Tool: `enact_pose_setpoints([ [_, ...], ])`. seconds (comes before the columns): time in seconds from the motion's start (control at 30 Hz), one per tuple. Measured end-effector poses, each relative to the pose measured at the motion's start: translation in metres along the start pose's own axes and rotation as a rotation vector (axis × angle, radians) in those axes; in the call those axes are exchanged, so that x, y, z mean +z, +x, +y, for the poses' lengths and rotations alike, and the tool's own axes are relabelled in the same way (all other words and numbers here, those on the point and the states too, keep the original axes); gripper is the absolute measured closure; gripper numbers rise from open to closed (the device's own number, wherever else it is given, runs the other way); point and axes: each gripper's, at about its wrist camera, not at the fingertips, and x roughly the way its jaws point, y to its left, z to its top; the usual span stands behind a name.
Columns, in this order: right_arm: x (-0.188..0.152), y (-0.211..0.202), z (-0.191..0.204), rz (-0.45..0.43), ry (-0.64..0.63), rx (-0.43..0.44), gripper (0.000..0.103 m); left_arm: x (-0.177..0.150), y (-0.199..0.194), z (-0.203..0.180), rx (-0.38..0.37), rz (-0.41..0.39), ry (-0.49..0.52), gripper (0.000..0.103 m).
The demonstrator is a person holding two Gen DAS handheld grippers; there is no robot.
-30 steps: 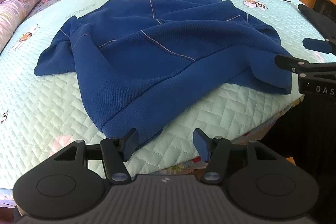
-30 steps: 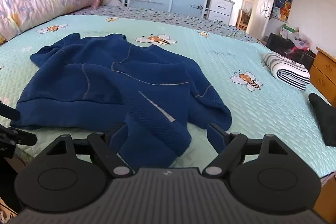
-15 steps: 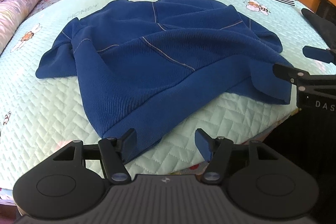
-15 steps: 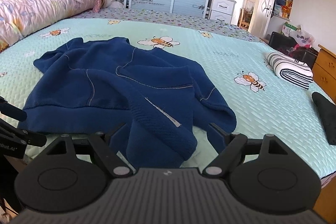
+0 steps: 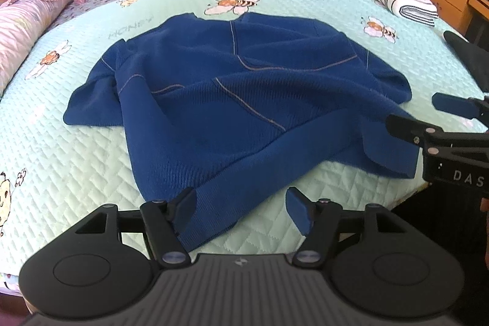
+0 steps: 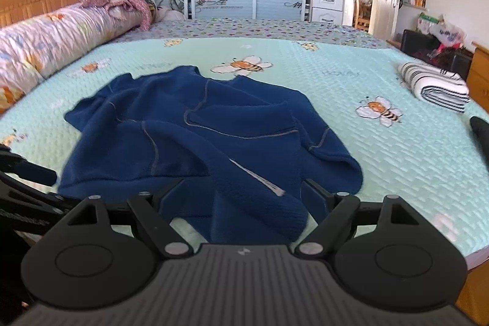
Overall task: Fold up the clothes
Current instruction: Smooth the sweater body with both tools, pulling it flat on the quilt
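While the blue sweater point(image 5: 241, 100) lies rumpled across the middle of the bee-print quilt point(image 5: 76, 161), its ribbed hem runs along the lower edge of both views, from lower left up toward the right in the left wrist view. That hem is the line the coming grasp seems to turn on. The left gripper point(image 5: 241, 208) hangs just over the hem's near corner, its jaws opening, cloth showing between them but not pinched. The right gripper point(image 6: 241, 197) stands spread wide over a loose flap, probably a sleeve, at the bottom centre of its own view; its pads do not press on the fabric. Each gripper sits nearest its own end of the hem, so neither has to cross over.

How the sleeves lie is hard to read under the heaped folds, and the far collar is only partly seen. A striped folded cloth point(image 6: 434, 87) rests at the right edge, well apart. A dark item point(image 5: 467, 60) is cut off at far right.
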Motion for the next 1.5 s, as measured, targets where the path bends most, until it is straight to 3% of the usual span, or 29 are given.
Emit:
enact_pose_setpoints([
  [0.3,0.012,-0.019,0.015,-0.081,0.017,0.180,0.021,0.003,-0.014,0.004,-0.008,-0.091,-0.024,0.036],
  [0.4,0.018,-0.023,0.020,-0.102,0.012,0.195,0.021,0.003,-0.016,0.004,0.007,-0.112,-0.015,0.036],
  [0.93,0.031,-0.019,0.015,-0.112,0.064,0.147,0.021,0.008,-0.011,0.026,0.138,-0.086,-0.083,0.035],
  [1.5,0.032,-0.017,0.008,-0.116,0.098,0.130,0.020,0.046,-0.040,0.061,0.256,-0.224,-0.198,0.033],
])
